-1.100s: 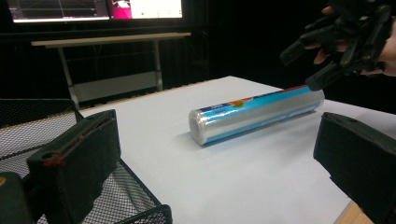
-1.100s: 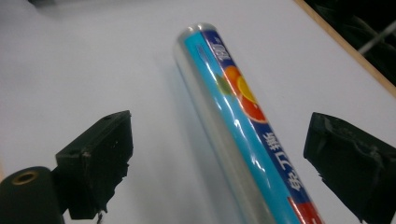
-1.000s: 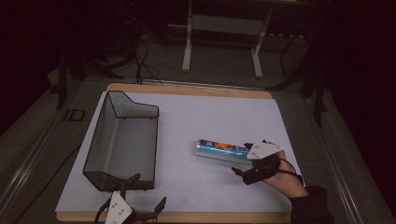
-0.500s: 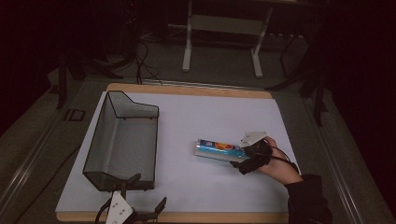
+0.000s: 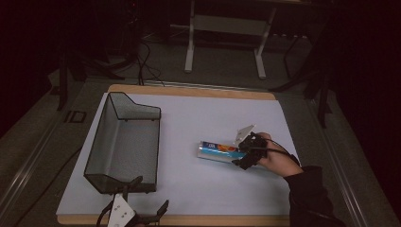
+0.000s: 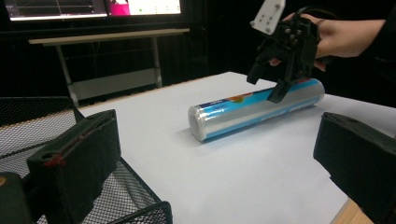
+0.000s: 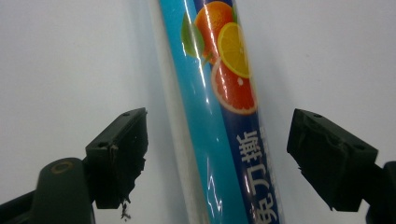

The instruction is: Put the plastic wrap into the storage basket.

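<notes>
- My right gripper [image 5: 242, 152] is out over the right half of the desk [image 5: 198, 189], hand [image 5: 274, 158] and dark sleeve coming in from the lower right, wrist angled toward the roll [image 5: 218, 151].
- Its jaws are spread wide, one either side of the roll's right end; from the right gripper view there's clear white desk between each jaw and the roll, so not touching.
- My left gripper [image 5: 142, 208] sits low at the near edge of the desk, just beside the near end of the mesh tray [image 5: 97, 153], jaws also wide apart with nothing between them.
- The left gripper is cut off by the bottom of the high view, so I can't make out the hand on it.
- The roll lies flat on its side on the white sheet, well right of the tray. It's a shiny, plastic-wrapped tube, blue with orange slices and white characters printed on it; its far end is hidden behind the right gripper.
</notes>
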Motion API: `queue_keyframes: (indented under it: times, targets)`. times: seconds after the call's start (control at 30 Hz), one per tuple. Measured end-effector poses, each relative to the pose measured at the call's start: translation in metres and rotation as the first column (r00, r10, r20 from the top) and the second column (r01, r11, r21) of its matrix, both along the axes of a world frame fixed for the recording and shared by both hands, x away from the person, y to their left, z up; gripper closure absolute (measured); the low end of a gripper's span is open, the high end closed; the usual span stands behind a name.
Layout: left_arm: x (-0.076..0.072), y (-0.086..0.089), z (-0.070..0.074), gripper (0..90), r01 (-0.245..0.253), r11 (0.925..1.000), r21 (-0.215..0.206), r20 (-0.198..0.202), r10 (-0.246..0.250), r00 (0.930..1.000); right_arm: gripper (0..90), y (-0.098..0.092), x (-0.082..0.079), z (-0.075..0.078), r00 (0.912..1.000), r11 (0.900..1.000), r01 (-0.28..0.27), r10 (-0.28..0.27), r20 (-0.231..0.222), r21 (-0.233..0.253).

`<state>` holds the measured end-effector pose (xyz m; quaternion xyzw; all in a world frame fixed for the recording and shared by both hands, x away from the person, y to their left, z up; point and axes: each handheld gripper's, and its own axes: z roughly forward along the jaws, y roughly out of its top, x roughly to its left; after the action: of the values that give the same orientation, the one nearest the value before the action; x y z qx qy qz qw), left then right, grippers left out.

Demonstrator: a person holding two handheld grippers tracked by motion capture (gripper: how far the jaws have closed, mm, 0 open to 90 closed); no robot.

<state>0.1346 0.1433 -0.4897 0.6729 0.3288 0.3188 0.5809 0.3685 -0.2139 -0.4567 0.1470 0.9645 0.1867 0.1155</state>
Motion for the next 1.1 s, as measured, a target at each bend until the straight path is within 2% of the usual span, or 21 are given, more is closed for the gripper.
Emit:
queue_keyframes:
  times: [0.07, 0.1, 0.13, 0.2, 0.27, 0.3, 0.37, 0.4, 0.5, 0.63, 0.67, 0.77, 0.9, 0.97, 1.03, 1.1]
  targets:
    - [0.0, 0.0, 0.0, 1.1, 0.001, 1.0, 0.002, -0.003, -0.001, 1.0, 18.0, 0.003, 0.004, 0.0, 0.9999, 1.0, 0.0, 0.0, -0.016, -0.012]
    - [0.0, 0.0, 0.0, 1.1, 0.001, 1.0, 0.001, -0.003, -0.001, 1.0, 11.7, 0.005, 0.006, -0.001, 0.9998, 0.999, 0.006, -0.006, -0.021, -0.033]
    - [0.0, 0.0, 0.0, 1.2, 0.001, 1.0, 0.001, -0.003, -0.001, 1.0, 11.7, 0.005, 0.006, -0.001, 0.9998, 0.999, 0.006, -0.006, -0.021, -0.033]
    - [0.0, 0.0, 0.0, 1.1, 0.003, 1.0, 0.001, -0.003, -0.003, 1.0, 10.0, 0.011, 0.011, -0.002, 0.9989, 0.996, 0.036, -0.038, -0.027, -0.081]
    - [0.001, 0.0, 0.0, 1.1, 0.003, 1.0, 0.0, -0.005, -0.003, 1.0, 9.5, 0.014, 0.015, -0.003, 0.9975, 0.993, 0.047, -0.052, -0.047, -0.11]
    - [0.001, 0.0, 0.0, 1.1, 0.004, 1.0, 0.0, -0.005, -0.004, 1.0, 8.6, 0.016, 0.018, -0.004, 0.995, 0.991, 0.04, -0.051, -0.086, -0.125]
    - [0.001, 0.001, 0.0, 1.2, 0.006, 1.0, 0.001, -0.006, -0.006, 1.0, 8.7, 0.018, 0.02, -0.005, 0.9946, 0.99, 0.031, -0.044, -0.094, -0.14]
    - [0.001, 0.001, 0.0, 1.1, 0.009, 1.0, -0.001, -0.006, -0.009, 0.9999, 8.7, 0.023, 0.021, -0.007, 0.9949, 0.983, 0.005, -0.024, -0.098, -0.184]
    - [0.001, 0.0, 0.0, 1.1, 0.013, 0.9999, 0.004, -0.006, -0.013, 0.9999, 9.1, 0.031, 0.022, -0.011, 0.9955, 0.969, -0.027, 0.004, -0.094, -0.245]
    - [0.0, 0.0, 0.0, 1.1, 0.014, 0.9999, 0.005, -0.004, -0.014, 0.9999, 14.2, 0.036, 0.026, -0.02, 0.9882, 0.95, -0.082, 0.038, -0.149, -0.3]
    - [0.0, 0.001, 0.0, 1.2, 0.014, 0.9999, 0.005, -0.004, -0.014, 0.9999, 16.1, 0.037, 0.026, -0.022, 0.9897, 0.946, -0.088, 0.047, -0.135, -0.311]
    - [0.0, 0.001, 0.0, 1.1, 0.014, 0.9999, 0.005, -0.004, -0.014, 0.9999, 18.5, 0.037, 0.029, -0.025, 0.9879, 0.943, -0.09, 0.043, -0.149, -0.322]
    - [0.0, 0.001, 0.0, 1.1, 0.015, 0.9999, 0.008, -0.003, -0.015, 0.9999, 20.8, 0.035, 0.033, -0.032, 0.9798, 0.935, -0.098, 0.031, -0.198, -0.34]
    - [-0.001, 0.001, 0.0, 1.1, 0.012, 0.9999, 0.007, 0.0, -0.012, 0.9999, 22.3, 0.033, 0.033, -0.035, 0.9797, 0.931, -0.106, 0.038, -0.197, -0.348]
    - [-0.001, 0.001, 0.0, 1.2, 0.011, 0.9999, 0.007, -0.001, -0.011, 0.9999, 23.8, 0.029, 0.033, -0.038, 0.9813, 0.934, -0.106, 0.043, -0.188, -0.341]
    - [-0.001, 0.001, 0.0, 1.2, 0.012, 0.9999, 0.007, -0.001, -0.012, 0.9999, 28.3, 0.024, 0.032, -0.041, 0.9824, 0.943, -0.115, 0.061, -0.176, -0.311]
